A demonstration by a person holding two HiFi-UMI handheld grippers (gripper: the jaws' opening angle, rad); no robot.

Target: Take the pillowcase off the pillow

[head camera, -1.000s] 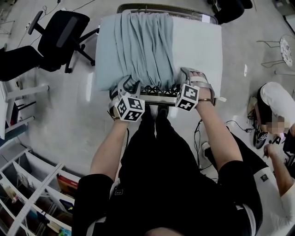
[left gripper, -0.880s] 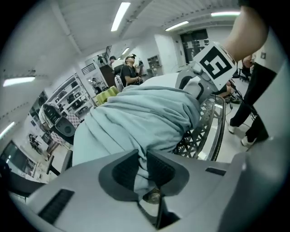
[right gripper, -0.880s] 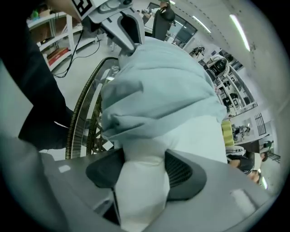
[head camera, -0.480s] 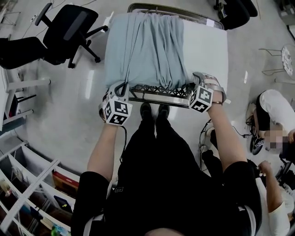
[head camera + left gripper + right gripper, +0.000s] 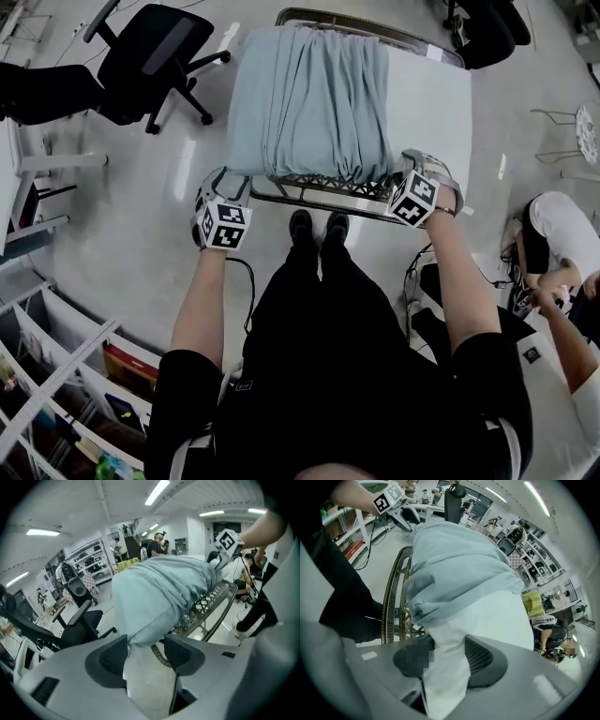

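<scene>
Right fingers [image 5: 483,657] on bunched white pillow [image 5: 497,616]

— What surrounds the black office chair [image 5: 155,47]?
— A pale, glossy floor [image 5: 122,244] lies under it, catching the light. White open shelving [image 5: 56,375] stands nearer the camera than the chair, and a second dark chair [image 5: 487,23] stands far to its right.
— And above the chair?
— Long strip lights [image 5: 157,491] on a white ceiling [image 5: 70,508].
</scene>
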